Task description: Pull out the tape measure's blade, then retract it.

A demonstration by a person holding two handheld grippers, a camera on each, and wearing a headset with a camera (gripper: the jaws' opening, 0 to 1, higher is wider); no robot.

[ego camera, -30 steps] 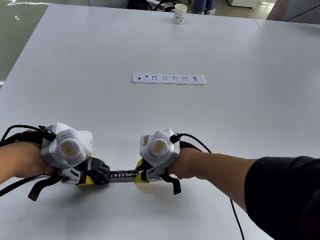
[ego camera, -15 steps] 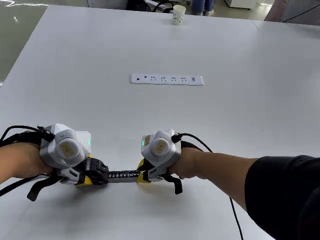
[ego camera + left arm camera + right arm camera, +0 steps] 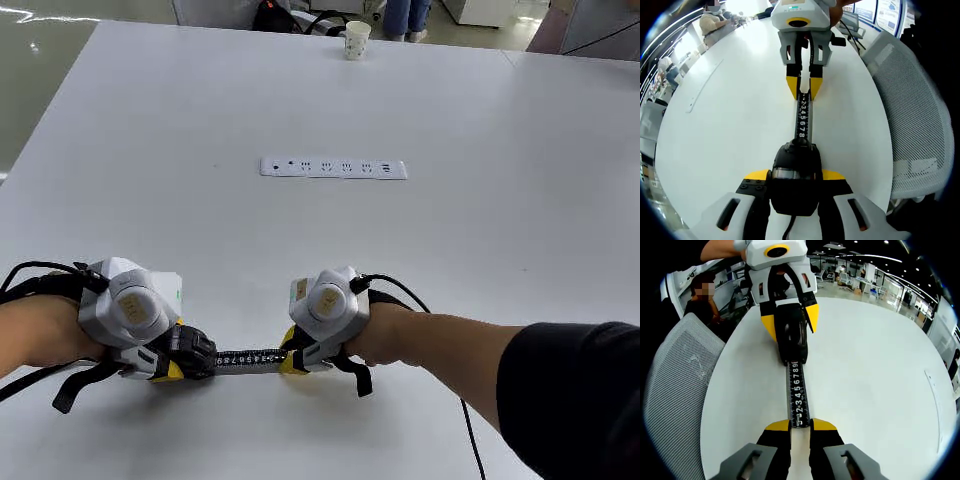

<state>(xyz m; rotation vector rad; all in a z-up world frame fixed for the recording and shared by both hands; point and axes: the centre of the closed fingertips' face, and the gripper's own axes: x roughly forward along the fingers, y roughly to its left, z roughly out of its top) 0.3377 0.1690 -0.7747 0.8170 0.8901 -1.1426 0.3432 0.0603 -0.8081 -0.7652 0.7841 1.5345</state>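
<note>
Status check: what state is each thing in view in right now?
Tape measure case, clamped between jaws.
Blade, partly out, stretched straight between the grippers.
Left gripper, shut on the tape measure case.
Right gripper, shut on the blade's tip.
Power strip, lying flat, nothing plugged in.
Paper cup, upright.

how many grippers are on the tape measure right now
2: the left gripper holds the black tape measure case; the right gripper pinches the tip of its black numbered blade.
</note>
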